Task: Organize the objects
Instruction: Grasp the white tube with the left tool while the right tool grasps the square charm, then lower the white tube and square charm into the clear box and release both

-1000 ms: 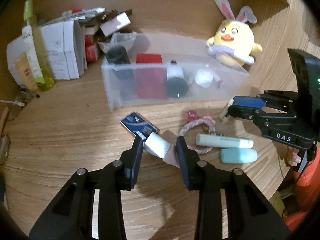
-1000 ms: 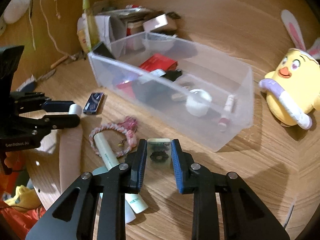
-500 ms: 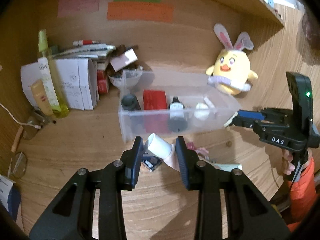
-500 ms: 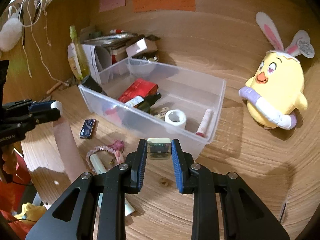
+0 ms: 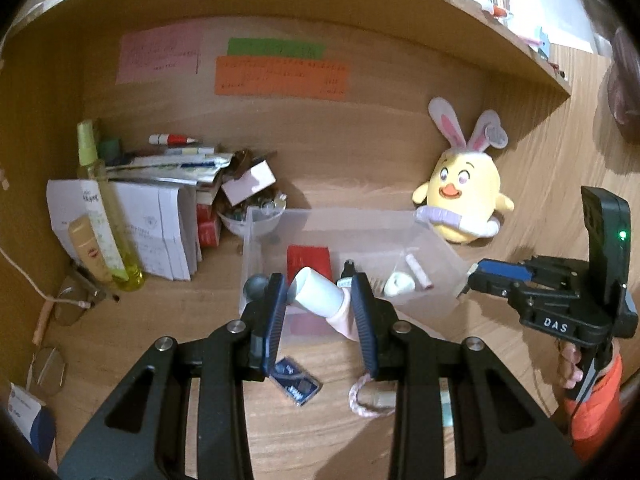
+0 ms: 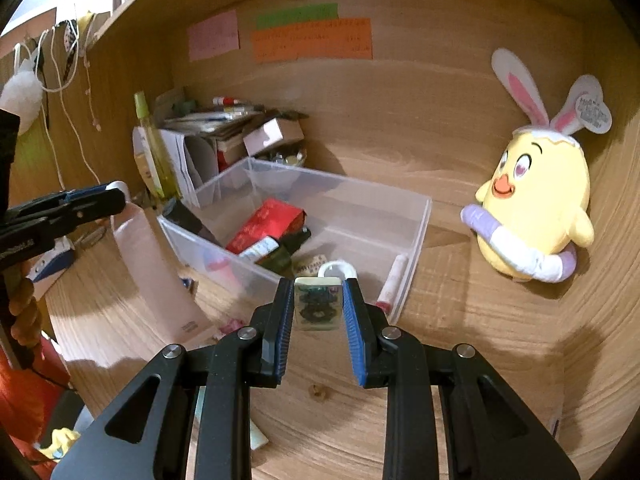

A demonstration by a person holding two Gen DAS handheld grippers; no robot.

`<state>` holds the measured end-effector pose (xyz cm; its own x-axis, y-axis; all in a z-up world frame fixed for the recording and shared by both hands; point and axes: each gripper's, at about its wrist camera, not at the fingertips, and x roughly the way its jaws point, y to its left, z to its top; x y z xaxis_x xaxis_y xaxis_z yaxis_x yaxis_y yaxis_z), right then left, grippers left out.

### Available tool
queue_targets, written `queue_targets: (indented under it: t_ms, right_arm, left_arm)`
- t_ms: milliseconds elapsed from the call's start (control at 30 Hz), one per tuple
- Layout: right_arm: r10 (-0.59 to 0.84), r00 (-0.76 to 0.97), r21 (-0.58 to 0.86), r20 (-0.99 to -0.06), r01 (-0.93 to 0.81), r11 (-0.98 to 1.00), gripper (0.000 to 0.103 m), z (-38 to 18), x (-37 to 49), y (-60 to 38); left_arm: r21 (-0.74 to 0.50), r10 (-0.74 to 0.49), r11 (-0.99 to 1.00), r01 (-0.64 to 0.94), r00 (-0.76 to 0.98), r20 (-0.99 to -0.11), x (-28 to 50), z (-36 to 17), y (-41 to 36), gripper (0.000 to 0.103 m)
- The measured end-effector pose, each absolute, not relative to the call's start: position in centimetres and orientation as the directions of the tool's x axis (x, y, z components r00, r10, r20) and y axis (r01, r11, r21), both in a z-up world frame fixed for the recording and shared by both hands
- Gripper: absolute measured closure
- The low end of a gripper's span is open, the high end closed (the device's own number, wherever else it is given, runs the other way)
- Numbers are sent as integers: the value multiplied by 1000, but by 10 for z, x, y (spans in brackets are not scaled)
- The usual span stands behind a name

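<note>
Clear bin [image 6: 416,220] on wooden desk [image 6: 480,360]

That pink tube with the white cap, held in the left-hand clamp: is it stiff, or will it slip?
The pink tube probably squashes a little: its flat end tapers thin. It hangs tilted in the left gripper, so it may pivot. Its round white cap would likely roll if dropped.

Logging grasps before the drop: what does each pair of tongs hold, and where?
Left tongs: pink tube, near its white cap. Right tongs: small pale tile, by its side edges.
</note>
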<state>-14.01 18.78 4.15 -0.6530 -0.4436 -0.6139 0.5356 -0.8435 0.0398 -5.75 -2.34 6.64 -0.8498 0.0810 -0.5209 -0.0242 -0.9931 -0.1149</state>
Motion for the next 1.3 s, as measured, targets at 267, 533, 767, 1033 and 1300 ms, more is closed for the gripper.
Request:
queue_targets:
  t_ms: [267, 533, 767, 1033, 1300]
  right_arm:
    - [-459, -672, 49, -581, 534, -844, 81, 57, -144, 188]
    - [-449, -694, 51, -563, 513, -857, 81, 66, -158, 188]
    - [-432, -684, 61, -588, 495, -867, 81, 56, -173, 186]
    - [-378, -671, 35, -637, 465, -885, 81, 33, -190, 183]
    - [-352, -651, 16, -673, 463, -886, 81, 16, -198, 179]
  left_arm:
    - [-146, 72, -989, 3, -859, -507, -80, 75, -28, 70]
    - [-178, 60, -983, 40, -849, -526, -112, 70, -33, 70]
    - [-188, 53, -980, 67, -820, -570, -140, 52, -31, 70]
    - [-135, 46, -990, 49, -782, -622, -158, 26, -12, 70]
    - [-98, 48, -995, 20, -763, -645, -163, 15, 1, 70]
